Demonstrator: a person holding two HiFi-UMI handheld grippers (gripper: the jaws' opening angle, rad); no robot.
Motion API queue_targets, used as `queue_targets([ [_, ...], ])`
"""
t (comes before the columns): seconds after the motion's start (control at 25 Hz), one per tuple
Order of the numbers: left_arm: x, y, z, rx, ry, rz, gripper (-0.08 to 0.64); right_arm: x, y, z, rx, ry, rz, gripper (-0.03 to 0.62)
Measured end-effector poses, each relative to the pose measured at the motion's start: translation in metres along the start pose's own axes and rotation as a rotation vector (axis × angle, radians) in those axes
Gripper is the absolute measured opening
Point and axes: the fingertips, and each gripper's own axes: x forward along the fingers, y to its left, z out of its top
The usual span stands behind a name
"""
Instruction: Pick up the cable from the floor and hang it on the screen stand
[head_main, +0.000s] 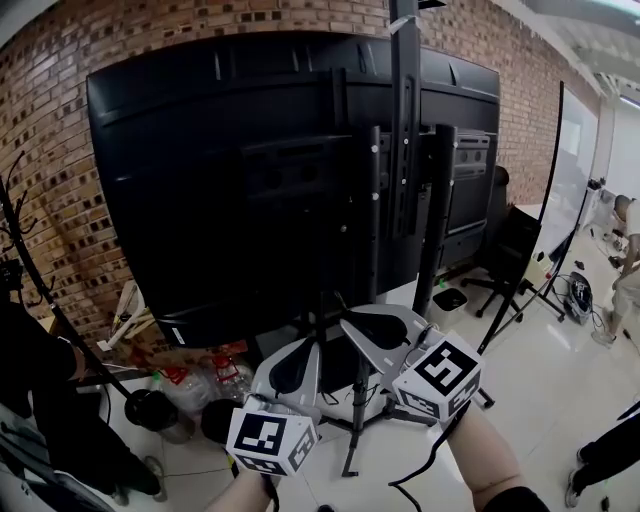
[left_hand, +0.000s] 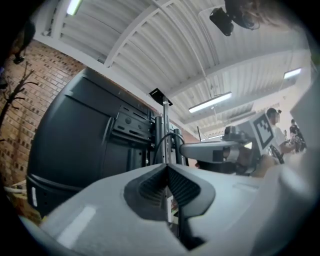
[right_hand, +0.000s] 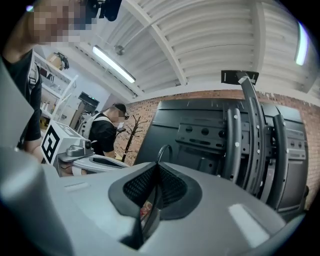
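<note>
A thin black cable (left_hand: 169, 136) arches in a short loop between my two grippers, in front of the back of a large black screen (head_main: 240, 170) on its black stand (head_main: 405, 150). My left gripper (head_main: 316, 345) is shut, and the cable leaves its tip (left_hand: 166, 167). To its right and slightly higher, my right gripper (head_main: 347, 323) is shut on the same cable (right_hand: 162, 150), which curls up from its tip (right_hand: 157, 167). More cable (head_main: 437, 445) hangs below the right gripper toward the floor. The stand's posts (right_hand: 252, 135) rise just beyond both tips.
A black coat rack (head_main: 28, 265) stands at the left by the brick wall. Bottles and bags (head_main: 200, 380) lie at the stand's foot. An office chair (head_main: 510, 250) and a slanted pole (head_main: 535, 240) are to the right. People (head_main: 628, 265) stand at the far right.
</note>
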Motion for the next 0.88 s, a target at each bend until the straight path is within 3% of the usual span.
queue_targets([
  [0.44,0.062,0.04,0.013,0.004,-0.046,-0.138,0.005,0.043,-0.077,0.035,-0.031,-0.027,-0.16,0.015],
  [0.6,0.076,0.044,0.026,-0.023,-0.045,-0.15,0.006,0.048,-0.098,0.045,-0.036,-0.009,-0.183,0.015],
  [0.88,0.105,0.043,0.037,-0.005,-0.087,-0.171,0.006,0.058,-0.127,0.064,-0.084,-0.004,-0.174,0.015],
])
